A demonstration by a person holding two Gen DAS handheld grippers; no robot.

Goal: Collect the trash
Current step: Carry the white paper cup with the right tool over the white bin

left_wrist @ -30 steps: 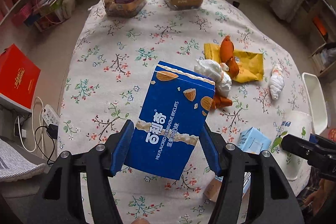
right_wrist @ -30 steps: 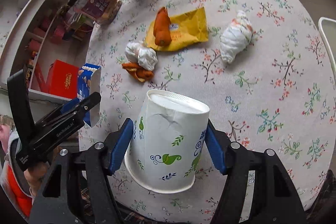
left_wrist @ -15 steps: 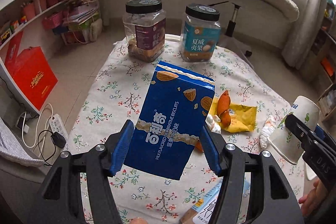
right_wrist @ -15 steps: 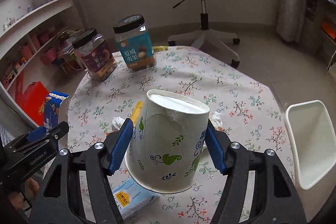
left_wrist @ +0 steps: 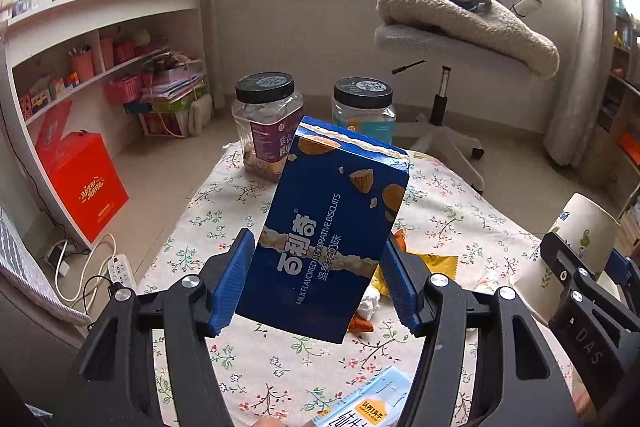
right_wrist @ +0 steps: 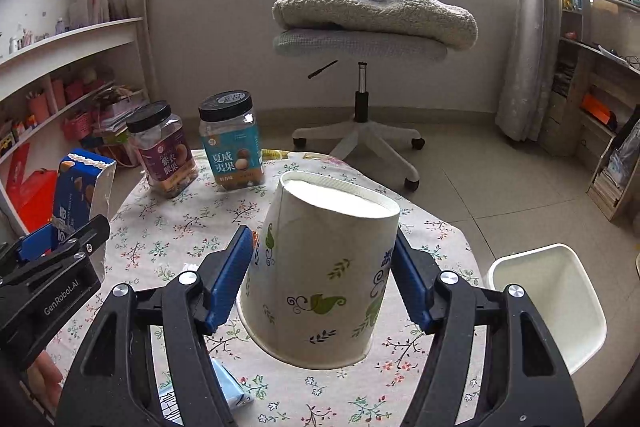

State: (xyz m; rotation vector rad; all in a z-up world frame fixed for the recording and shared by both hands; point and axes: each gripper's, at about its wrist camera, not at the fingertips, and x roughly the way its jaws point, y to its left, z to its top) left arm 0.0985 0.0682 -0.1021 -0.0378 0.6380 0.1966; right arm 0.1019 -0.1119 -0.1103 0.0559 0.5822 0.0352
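My left gripper (left_wrist: 320, 283) is shut on a blue biscuit box (left_wrist: 332, 227) and holds it up above the floral table (left_wrist: 224, 203). My right gripper (right_wrist: 322, 283) is shut on an upside-down white paper cup (right_wrist: 320, 279) with green leaf print, also lifted over the table (right_wrist: 168, 243). The cup shows at the right edge of the left wrist view (left_wrist: 568, 251), and the box at the left of the right wrist view (right_wrist: 80, 195). A yellow wrapper (left_wrist: 436, 263), a crumpled tissue (left_wrist: 370, 303) and a light blue carton (left_wrist: 372, 403) lie on the table behind and below the box.
Two black-lidded snack jars (right_wrist: 160, 151) (right_wrist: 232, 143) stand at the table's far edge. A white bin (right_wrist: 548, 303) sits on the floor to the right of the table. An office chair (right_wrist: 360, 39) with a blanket stands behind. A red box (left_wrist: 86, 187) and shelves are on the left.
Both grippers have tilted up and lifted with the box and the cup still held. The views now look across the table towards the chair and windows instead of down on the tabletop.
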